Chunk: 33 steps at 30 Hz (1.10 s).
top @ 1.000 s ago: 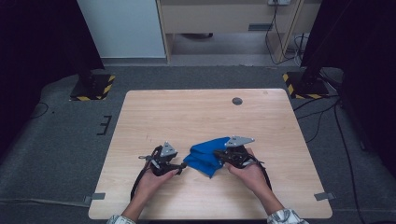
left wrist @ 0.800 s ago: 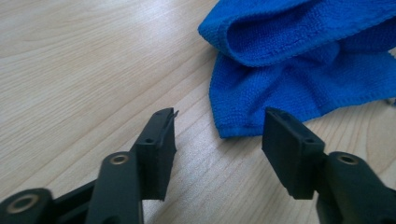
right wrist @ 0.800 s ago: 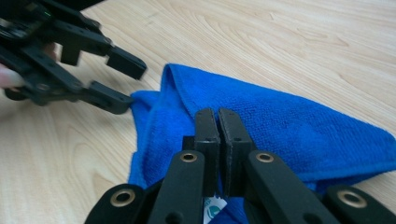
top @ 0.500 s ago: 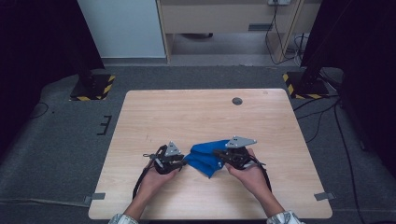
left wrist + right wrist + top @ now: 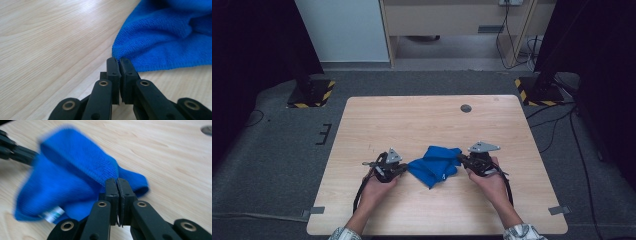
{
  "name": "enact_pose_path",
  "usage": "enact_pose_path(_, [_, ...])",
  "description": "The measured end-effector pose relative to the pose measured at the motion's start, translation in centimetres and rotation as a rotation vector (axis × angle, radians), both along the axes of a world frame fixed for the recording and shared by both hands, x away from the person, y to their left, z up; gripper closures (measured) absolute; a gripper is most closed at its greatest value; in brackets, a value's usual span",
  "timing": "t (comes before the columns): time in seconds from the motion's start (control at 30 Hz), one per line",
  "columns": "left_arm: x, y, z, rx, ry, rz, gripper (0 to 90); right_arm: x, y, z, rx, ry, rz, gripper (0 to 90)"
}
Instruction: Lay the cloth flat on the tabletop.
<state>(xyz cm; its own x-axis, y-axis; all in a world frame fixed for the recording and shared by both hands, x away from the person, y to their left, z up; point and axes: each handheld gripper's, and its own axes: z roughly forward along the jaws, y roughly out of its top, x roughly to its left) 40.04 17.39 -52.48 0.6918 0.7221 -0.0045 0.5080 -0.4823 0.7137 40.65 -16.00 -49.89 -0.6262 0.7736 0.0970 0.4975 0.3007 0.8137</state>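
A crumpled blue cloth [image 5: 434, 162] lies on the wooden table [image 5: 412, 120] between my two grippers. My left gripper [image 5: 406, 168] is at its left corner. In the left gripper view its jaws have just been closing, and the gripper [image 5: 119, 60] now stands shut with the corner of the cloth [image 5: 170, 32] pinched at the tips. My right gripper [image 5: 460, 159] holds the cloth's right side. In the right gripper view the gripper [image 5: 117, 180] is shut on a raised fold of the cloth [image 5: 65, 182], and a white label [image 5: 53, 215] shows under the fold.
A small dark round cap [image 5: 466, 108] is set into the table's far side. Black stands with yellow-black striped feet [image 5: 312, 95] [image 5: 537, 92] flank the table on the grey floor. Pale cabinets stand beyond.
My left gripper's jaws have closed onto the cloth's left corner. My right gripper has shifted right with the cloth in it, drawing the cloth out between the two hands.
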Motion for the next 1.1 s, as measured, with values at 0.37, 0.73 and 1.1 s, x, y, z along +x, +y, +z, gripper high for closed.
enact_pose_path(0.37, [0.1, 1.0, 0.3, -0.039, -0.032, 0.064, 63.5, 0.2, -0.5, -0.8, 0.002, 0.028, -0.004, 88.0])
enact_pose_path(0.73, [-2.3, -0.6, 2.2, -0.112, -0.078, 0.018, 54.8, -0.2, 0.4, -0.8, 0.005, 0.011, 0.031, 87.5])
enact_pose_path(1.1, [-2.9, -3.5, 1.7, -0.138, -0.068, -0.053, 51.0, -0.5, 1.5, -1.4, -0.04, 0.012, 0.067, 86.5])
